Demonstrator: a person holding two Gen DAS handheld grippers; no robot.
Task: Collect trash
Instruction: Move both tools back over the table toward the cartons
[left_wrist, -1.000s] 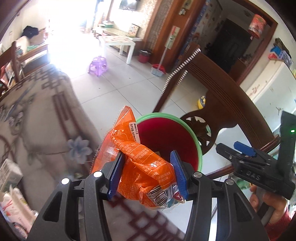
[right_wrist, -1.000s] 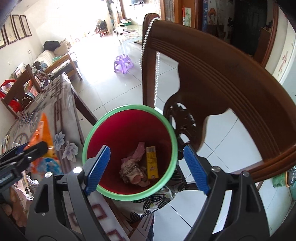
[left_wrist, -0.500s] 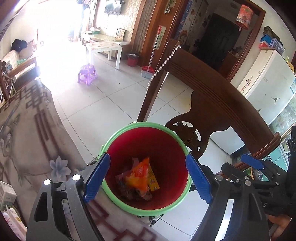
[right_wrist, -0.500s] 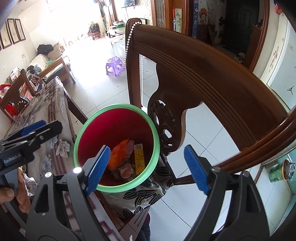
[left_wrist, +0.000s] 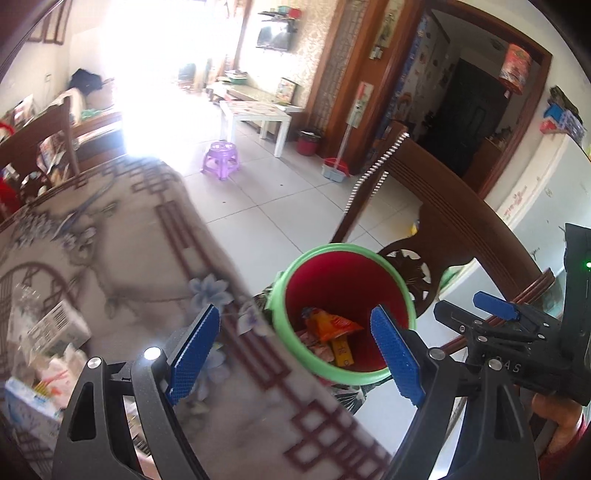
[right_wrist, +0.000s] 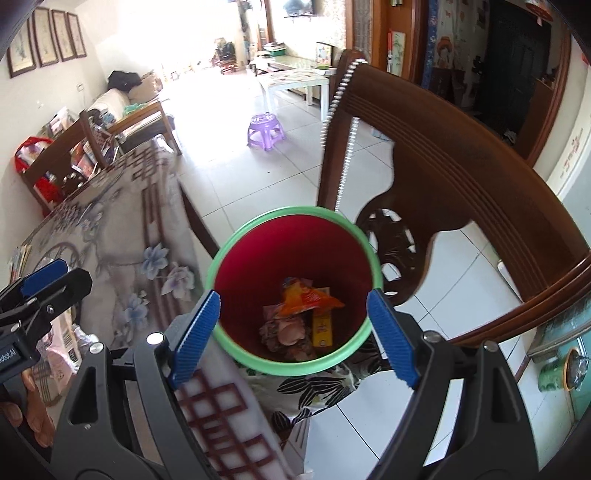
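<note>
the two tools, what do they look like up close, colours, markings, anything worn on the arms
Both the left tool and the right tool are black plastic clamp-style frames with triangular cut-outs, silver rivets and blue cross-hatched pads. Seen from the left wrist view, the right one carries white lettering and a small green light. A red sleeve shows at the right hand. No cables are visible.
</note>
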